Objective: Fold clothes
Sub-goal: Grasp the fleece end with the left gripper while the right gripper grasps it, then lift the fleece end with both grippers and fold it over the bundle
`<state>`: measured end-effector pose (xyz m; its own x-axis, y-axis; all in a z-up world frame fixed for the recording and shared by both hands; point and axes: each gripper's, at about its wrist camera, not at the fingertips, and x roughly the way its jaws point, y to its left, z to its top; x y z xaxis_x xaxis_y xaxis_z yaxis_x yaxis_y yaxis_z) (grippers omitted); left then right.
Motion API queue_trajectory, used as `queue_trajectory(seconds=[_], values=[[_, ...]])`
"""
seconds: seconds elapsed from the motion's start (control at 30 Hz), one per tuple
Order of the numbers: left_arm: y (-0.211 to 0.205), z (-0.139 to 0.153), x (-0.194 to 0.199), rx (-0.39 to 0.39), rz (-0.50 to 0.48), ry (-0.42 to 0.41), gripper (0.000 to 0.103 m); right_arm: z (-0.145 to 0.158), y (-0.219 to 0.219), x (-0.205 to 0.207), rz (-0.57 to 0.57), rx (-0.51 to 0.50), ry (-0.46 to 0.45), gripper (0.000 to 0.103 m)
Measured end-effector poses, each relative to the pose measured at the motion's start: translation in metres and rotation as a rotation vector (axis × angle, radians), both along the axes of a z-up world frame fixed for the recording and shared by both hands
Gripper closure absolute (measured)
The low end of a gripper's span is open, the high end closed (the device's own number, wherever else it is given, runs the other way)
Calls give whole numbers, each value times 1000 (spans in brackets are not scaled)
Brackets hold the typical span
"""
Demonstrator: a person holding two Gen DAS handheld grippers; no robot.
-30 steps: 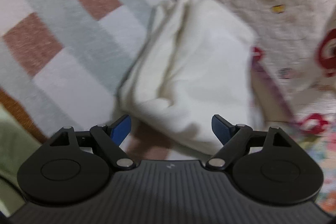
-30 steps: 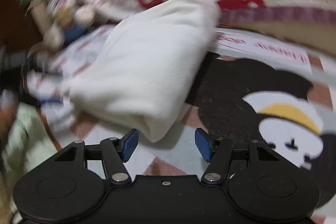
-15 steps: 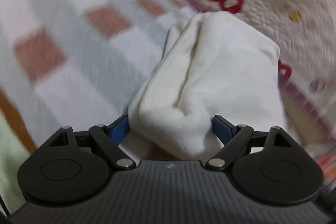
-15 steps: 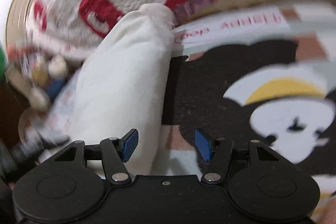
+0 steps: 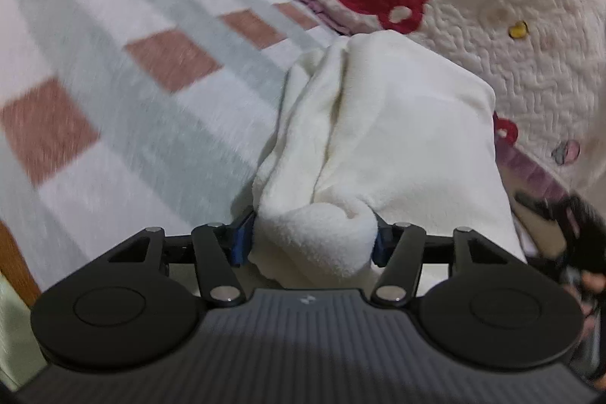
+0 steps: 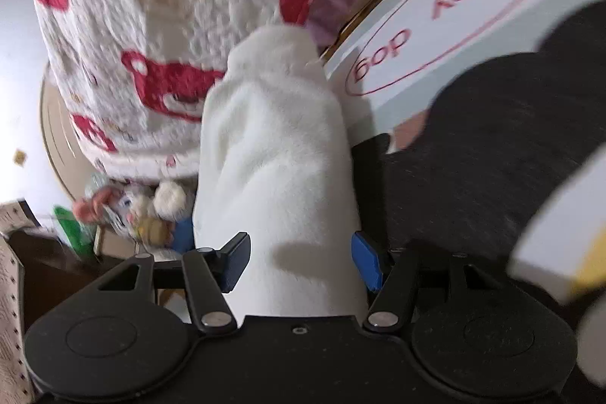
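Observation:
A folded white fleece garment (image 5: 397, 139) lies on the bed, up against a quilt with red bears. My left gripper (image 5: 310, 243) has the garment's bunched near corner between its blue pads. Its jaws are closing and both pads press into the cloth. In the right wrist view the same garment (image 6: 272, 146) runs away from me, its near end lying between the fingers of my right gripper (image 6: 301, 262). Those jaws stand wide; the right pad touches the cloth's edge and the left pad stands just off it.
A pink, grey and white checked blanket (image 5: 132, 82) covers the bed on the left. The bear quilt (image 5: 473, 6) is heaped behind the garment. A black dog-print blanket (image 6: 492, 139) lies to the right, and soft toys (image 6: 144, 211) sit low on the left.
My left gripper has slid onto the garment's corner and its jaws have narrowed onto it. My right gripper has rolled and moved in, so the garment's end now lies between its fingers.

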<state>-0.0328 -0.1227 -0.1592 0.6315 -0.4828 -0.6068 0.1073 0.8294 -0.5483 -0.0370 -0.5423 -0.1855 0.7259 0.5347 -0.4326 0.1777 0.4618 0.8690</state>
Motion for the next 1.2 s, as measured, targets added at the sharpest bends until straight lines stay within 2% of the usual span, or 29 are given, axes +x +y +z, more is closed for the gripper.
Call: queue_trajectory(seconds=[0.07, 0.13, 0.17, 0.27, 0.37, 0.4, 0.5, 0.57, 0.63, 0.77, 0.97, 1.0, 1.03, 1.1, 1.17, 1.2], values=[[3, -3, 3, -32, 8, 14, 47, 3, 5, 15, 80, -51, 8, 29], [4, -4, 7, -51, 8, 19, 47, 7, 9, 29, 116, -130, 2, 28], [4, -4, 8, -49, 1, 14, 47, 10, 11, 36, 130, -171, -2, 23], [2, 0, 8, 4, -41, -40, 49, 3, 9, 53, 122, -162, 9, 19], [-2, 4, 10, 40, -80, -78, 55, -11, 10, 64, 117, -132, 5, 16], [-3, 5, 10, 50, -92, -89, 58, -16, 11, 65, 107, -116, -16, 17], [-7, 10, 9, 88, -126, -122, 64, -28, 16, 65, 45, -46, -79, 31], [-13, 18, 5, 159, -126, -170, 66, -24, 19, 62, 32, -49, -114, 47], [-16, 24, 2, 194, -129, -199, 68, -15, 22, 59, 29, -70, -153, 55], [-21, 35, -3, 248, -137, -248, 70, 21, 31, 47, 43, -139, -237, 60], [-2, 48, 3, 152, -102, -245, 71, 64, 42, 22, 58, -221, -344, 60], [1, 48, 5, 120, -98, -225, 72, 68, 42, 19, 57, -226, -352, 60], [7, 46, 7, 54, -92, -184, 72, 71, 42, 15, 57, -235, -352, 60], [20, 40, 12, -114, -78, -89, 72, 72, 36, 7, 51, -253, -340, 60], [21, 35, 14, -172, -96, -52, 72, 66, 26, -1, 42, -280, -304, 60], [16, 32, 14, -154, -109, -39, 72, 61, 20, -4, 39, -307, -275, 60]])
